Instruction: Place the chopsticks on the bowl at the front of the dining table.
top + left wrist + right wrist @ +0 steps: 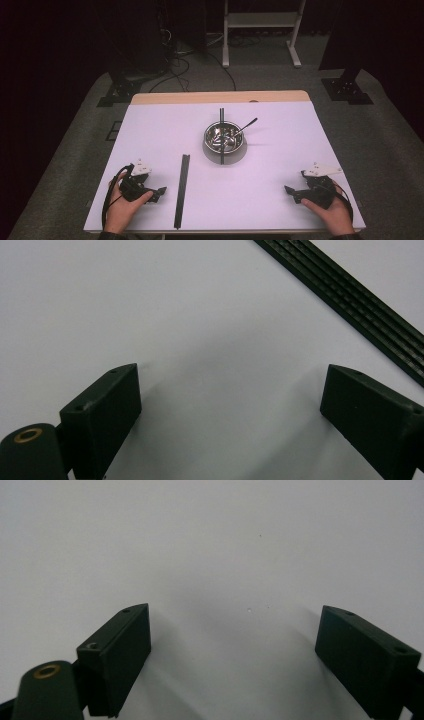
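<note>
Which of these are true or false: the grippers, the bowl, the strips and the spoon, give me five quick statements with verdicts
1. Both the left gripper and the right gripper stand open with nothing between the jaws. True.
2. The bowl is upside down. False: it stands upright, its shiny inside showing.
3. A long black strip lies flat on the table beside the left gripper. True.
4. The spoon lies on the table by the right gripper. False: it rests in the bowl, handle out over the rim.
5. A thin black strip lies across the bowl. True.
</note>
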A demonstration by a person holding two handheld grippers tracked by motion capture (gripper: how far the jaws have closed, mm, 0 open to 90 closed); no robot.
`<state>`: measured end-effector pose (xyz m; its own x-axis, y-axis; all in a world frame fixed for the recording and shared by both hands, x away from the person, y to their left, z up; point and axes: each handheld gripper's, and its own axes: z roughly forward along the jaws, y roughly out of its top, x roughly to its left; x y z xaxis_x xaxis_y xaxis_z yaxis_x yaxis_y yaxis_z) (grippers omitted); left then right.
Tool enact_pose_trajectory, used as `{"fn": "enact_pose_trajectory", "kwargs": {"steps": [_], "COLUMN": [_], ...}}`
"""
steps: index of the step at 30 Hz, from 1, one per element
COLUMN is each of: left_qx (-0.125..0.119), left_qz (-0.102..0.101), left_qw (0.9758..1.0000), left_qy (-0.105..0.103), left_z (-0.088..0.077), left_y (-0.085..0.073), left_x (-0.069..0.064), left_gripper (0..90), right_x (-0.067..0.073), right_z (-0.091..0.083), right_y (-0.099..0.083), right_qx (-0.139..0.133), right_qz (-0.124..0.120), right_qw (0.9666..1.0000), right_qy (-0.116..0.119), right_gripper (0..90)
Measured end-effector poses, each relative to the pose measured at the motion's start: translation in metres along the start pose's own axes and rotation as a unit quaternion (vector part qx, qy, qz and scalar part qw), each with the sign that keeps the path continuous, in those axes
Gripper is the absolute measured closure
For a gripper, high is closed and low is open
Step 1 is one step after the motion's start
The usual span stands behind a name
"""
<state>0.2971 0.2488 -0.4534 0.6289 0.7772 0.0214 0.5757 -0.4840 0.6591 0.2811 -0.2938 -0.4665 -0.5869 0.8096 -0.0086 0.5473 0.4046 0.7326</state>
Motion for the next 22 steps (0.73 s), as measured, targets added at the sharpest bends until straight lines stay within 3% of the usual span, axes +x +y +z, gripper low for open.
{"fn": "enact_pose_trajectory", "kwargs": {"steps": [10, 22], "left_qx": [-0.047, -0.048], "left_qz": [-0.001, 0.0], "left_qw": [0.9989, 0.9988], "left_qy": [-0.001, 0.0], "left_z": [-0.001, 0.0], "left_y": [-0.013, -0.013], "left_x": [0.0, 0.0], "left_gripper": [8.2, 8.1], "right_x": [0.0, 0.0], "right_z": [0.0, 0.0], "right_y": [0.0, 0.0], "right_qx": [0.0, 0.0], "right_qz": [0.0, 0.001], "right_qw": [1.0, 1.0], "right_qy": [0.0, -0.001], "right_gripper": [12.9, 13.0]}}
